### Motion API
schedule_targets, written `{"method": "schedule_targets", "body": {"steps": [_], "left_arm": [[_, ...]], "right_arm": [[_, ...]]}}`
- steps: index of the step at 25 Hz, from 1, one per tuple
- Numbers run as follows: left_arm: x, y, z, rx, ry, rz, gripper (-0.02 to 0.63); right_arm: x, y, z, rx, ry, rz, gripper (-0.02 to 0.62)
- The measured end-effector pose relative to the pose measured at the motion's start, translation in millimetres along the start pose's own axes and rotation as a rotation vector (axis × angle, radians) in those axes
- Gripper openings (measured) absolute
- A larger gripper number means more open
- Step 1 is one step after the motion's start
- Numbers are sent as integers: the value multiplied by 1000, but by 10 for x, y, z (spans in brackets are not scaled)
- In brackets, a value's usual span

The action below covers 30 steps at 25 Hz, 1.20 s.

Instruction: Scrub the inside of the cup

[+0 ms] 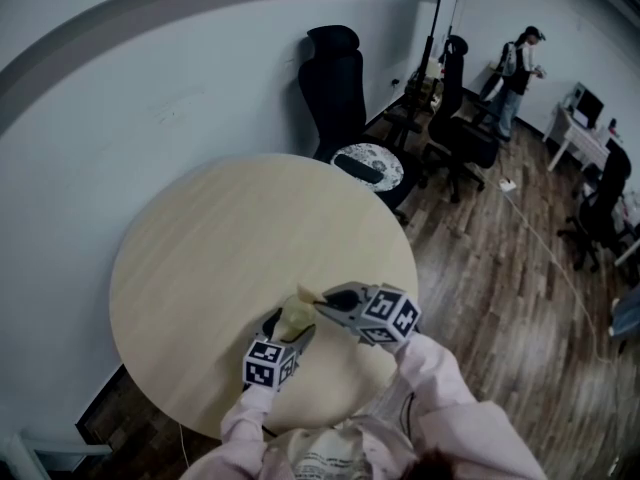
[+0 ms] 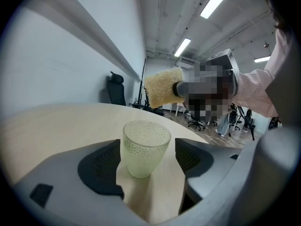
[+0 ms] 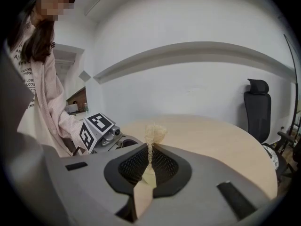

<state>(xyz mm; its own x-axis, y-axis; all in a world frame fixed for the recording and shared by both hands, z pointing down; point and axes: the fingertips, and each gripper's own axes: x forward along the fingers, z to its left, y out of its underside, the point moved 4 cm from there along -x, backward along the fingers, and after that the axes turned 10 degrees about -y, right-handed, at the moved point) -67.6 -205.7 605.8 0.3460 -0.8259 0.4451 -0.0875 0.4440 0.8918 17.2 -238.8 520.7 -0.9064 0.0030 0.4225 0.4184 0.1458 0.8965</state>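
A pale green dimpled glass cup (image 2: pixel 145 147) stands upright on the round wooden table (image 2: pixel 56 121). My left gripper (image 2: pixel 148 163) is open around it, one pad on each side, with a clear gap on the right side. In the head view the cup (image 1: pixel 293 320) sits between the left gripper's (image 1: pixel 287 334) jaws near the table's front edge. My right gripper (image 3: pixel 150 161) is shut on a thin yellow fluffy sponge (image 3: pixel 154 133), whose tuft sticks out past the pads. From the left gripper view, that sponge (image 2: pixel 163 86) hovers above and behind the cup, not touching it.
The table (image 1: pixel 200 258) stands against a white wall. Black office chairs (image 1: pixel 340 88) stand behind it, one with a patterned cushion (image 1: pixel 370 163). A person (image 1: pixel 517 73) stands far off at the back right beside a desk. Wooden floor lies to the right.
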Motion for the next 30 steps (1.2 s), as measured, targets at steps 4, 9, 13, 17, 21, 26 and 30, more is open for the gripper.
{"method": "schedule_targets", "body": {"steps": [4, 9, 13, 17, 21, 26, 30], "left_arm": [[79, 23, 10, -12, 7, 11, 377], [165, 70, -11, -17, 19, 21, 389], [214, 58, -19, -22, 22, 13, 402], [264, 57, -21, -33, 26, 6, 403], [318, 36, -21, -42, 26, -1, 402], [335, 34, -27, -32, 22, -2, 383], [347, 26, -36, -22, 28, -2, 382]], "right_arm": [[47, -6, -45, -28, -22, 33, 25], [128, 48, -38, -96, -62, 123, 26], [157, -11, 48, -143, -100, 195, 26], [199, -19, 68, -193, -131, 255, 26], [205, -8, 47, -221, -148, 293, 26], [221, 12, 55, -242, -164, 315, 26], [267, 31, 48, -282, -179, 353, 26]]}}
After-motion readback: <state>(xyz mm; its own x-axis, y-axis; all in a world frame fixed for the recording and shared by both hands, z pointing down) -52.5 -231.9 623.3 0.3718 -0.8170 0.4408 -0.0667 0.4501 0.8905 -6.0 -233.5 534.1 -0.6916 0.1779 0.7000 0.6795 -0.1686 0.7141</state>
